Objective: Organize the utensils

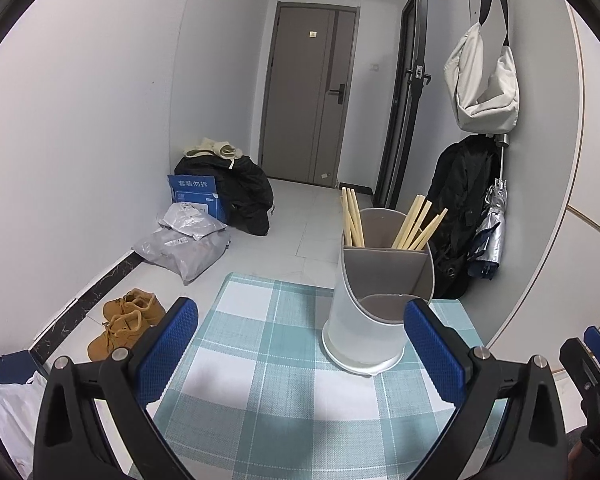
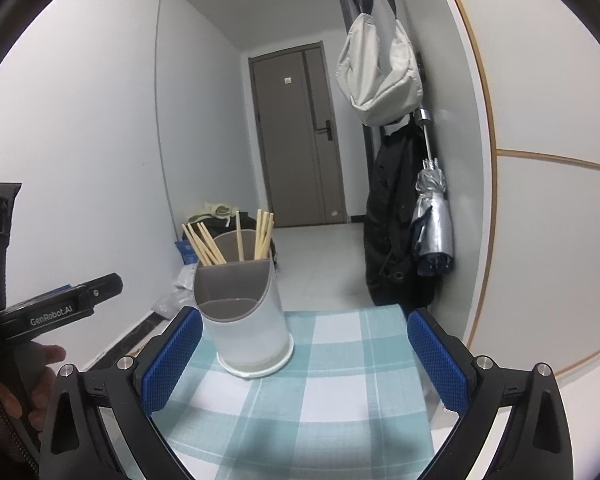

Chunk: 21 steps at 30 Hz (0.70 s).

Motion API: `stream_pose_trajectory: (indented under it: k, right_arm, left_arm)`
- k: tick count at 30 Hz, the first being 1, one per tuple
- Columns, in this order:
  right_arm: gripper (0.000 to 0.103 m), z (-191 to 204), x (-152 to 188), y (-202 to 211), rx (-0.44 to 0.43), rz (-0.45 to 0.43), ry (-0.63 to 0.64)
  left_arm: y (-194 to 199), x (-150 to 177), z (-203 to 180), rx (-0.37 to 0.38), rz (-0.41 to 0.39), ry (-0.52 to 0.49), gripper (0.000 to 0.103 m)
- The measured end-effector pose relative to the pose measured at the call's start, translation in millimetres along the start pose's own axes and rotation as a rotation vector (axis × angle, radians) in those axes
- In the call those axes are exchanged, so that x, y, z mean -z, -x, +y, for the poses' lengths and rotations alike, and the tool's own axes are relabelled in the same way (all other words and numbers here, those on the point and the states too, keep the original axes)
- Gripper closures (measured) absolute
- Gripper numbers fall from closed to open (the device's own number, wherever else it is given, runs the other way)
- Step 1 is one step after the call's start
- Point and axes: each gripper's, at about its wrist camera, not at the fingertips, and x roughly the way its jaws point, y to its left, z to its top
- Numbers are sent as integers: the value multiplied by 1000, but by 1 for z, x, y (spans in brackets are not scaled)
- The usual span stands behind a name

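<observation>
A white and grey utensil holder (image 1: 374,300) stands upright on a teal checked cloth (image 1: 268,360); it also shows in the right wrist view (image 2: 246,320). Several wooden chopsticks (image 1: 412,226) stand in its two rear compartments, and they show in the right wrist view too (image 2: 228,242). Its low front compartment looks empty. My left gripper (image 1: 300,344) is open and empty, with the holder just ahead by its right finger. My right gripper (image 2: 304,356) is open and empty, with the holder ahead by its left finger.
The cloth-covered table (image 2: 340,360) is small, with edges close on all sides. Brown shoes (image 1: 124,320), bags and a blue box (image 1: 196,196) lie on the floor at left. A white bag (image 1: 482,84), dark coat and umbrella (image 2: 434,220) hang on the right wall.
</observation>
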Motion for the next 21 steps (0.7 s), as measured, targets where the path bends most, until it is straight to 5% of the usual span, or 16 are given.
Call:
stream_pose_trajectory:
  k: [21]
  right_arm:
    - [0, 0, 1, 5, 3, -2, 3]
  left_arm:
    - [-2, 6, -3, 17, 27, -15, 3]
